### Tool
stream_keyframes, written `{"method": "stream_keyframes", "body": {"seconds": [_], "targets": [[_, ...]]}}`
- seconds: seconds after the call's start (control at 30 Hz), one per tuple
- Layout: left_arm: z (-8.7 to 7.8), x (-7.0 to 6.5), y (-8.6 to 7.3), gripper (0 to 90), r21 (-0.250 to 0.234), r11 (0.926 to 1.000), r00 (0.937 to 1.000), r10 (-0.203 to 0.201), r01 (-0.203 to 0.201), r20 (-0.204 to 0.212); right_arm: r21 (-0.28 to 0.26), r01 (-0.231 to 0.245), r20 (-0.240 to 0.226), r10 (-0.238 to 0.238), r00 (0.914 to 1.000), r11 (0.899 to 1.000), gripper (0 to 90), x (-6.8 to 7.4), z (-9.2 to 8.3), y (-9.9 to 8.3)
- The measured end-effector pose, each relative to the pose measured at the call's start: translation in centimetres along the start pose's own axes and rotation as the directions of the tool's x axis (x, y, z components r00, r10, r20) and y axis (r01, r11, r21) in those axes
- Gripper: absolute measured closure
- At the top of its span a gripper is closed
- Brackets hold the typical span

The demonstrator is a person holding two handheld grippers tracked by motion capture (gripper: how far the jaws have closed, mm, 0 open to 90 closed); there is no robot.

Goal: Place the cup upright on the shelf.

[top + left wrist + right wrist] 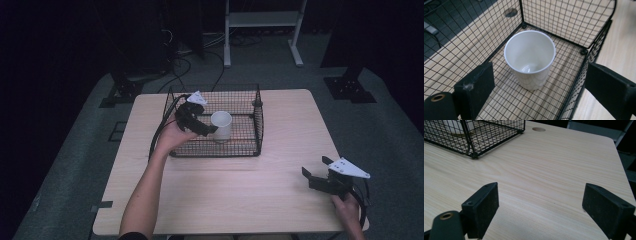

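- Left gripper view: left gripper (536,87) hangs released above the white cup (530,58), upright inside the wire basket (584,52).
- Judged step: cup placed; next, lift clear of the mesh.
- Right gripper (540,207) is released too, over the table (549,165).

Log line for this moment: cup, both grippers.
white cup: upright in wire basket, empty | left gripper: open above basket, cup not gripped | right gripper: open over table

wire basket (257,131) walls fence white cup (221,124), open top gives access, bare table (240,195) beside
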State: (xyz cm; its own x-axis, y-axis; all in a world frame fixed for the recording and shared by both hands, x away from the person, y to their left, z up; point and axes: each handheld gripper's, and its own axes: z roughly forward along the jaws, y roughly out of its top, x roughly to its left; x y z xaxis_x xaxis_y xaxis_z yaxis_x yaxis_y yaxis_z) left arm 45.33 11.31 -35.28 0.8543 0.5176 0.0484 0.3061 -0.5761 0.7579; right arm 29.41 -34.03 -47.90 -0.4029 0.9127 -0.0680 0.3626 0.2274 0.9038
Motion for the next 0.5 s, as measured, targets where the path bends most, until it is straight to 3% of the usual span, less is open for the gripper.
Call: {"method": "stream_keyframes", "body": {"seconds": [0.5], "targets": [[-3.0,-2.5,-1.3,8.5,-0.075,0.9970,0.9992,0.018,-0.020,-0.036,0.000,0.002,0.002,-0.002,1.0000,1.000,13.1,0.0,0.0,0.0]]}}
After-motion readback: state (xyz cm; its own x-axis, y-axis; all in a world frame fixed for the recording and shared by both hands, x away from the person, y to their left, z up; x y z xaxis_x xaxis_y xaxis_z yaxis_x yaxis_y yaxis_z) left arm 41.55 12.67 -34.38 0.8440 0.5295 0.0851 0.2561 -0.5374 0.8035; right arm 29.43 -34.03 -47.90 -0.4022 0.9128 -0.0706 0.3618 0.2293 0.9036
